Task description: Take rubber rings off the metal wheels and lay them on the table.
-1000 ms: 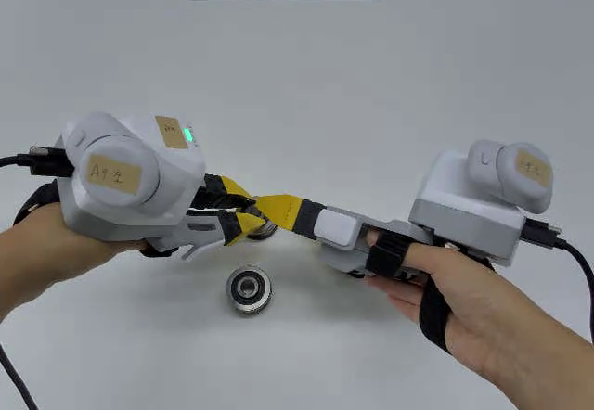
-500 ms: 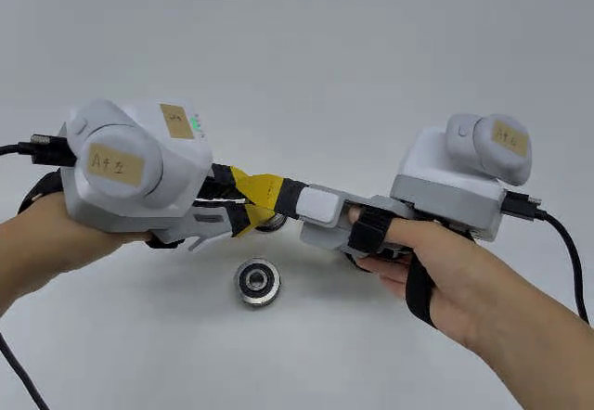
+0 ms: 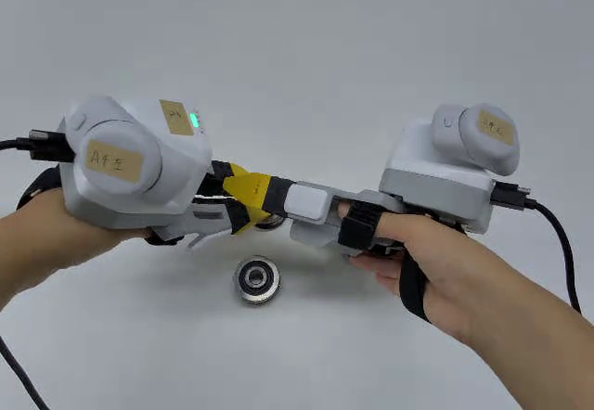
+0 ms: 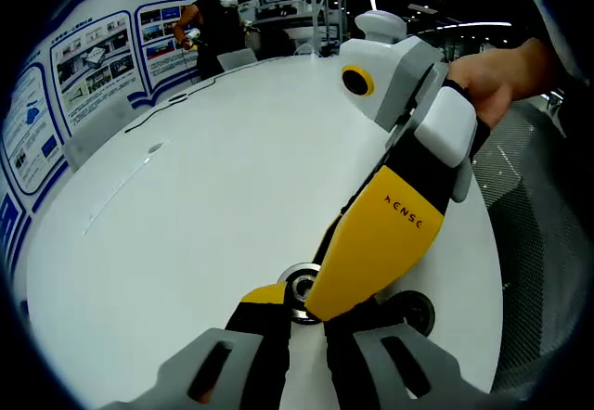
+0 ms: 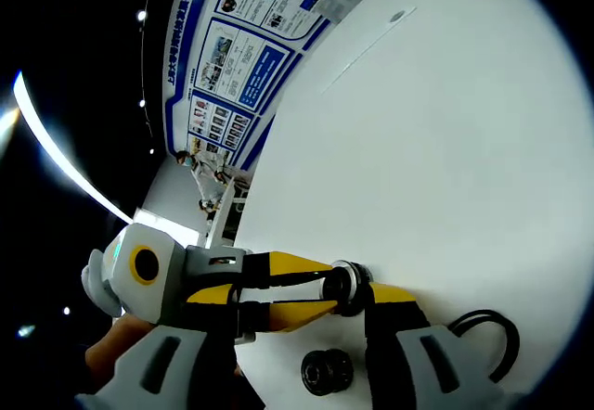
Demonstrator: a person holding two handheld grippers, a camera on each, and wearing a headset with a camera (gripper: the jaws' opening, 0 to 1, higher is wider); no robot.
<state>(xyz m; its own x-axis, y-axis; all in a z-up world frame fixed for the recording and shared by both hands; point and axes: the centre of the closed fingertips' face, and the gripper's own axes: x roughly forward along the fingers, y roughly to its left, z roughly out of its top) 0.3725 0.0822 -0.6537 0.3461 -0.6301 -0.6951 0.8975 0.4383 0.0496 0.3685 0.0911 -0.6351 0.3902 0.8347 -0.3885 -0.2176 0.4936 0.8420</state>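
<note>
Left gripper point(image 4: 297, 306) fingers point(image 4: 264, 296) clenched on wheel point(image 4: 300, 288); right gripper point(image 3: 249, 190), from 3 o'clock, grip: cannot tell. Ring point(image 5: 334, 291) likely soft, stretchy: pinch edge, peel.

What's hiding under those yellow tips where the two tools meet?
A metal wheel, caught between the left hand-held gripper and the right hand-held gripper. From above, their yellow tips cover most of it. Just a dark edge peeks out below them.
</note>
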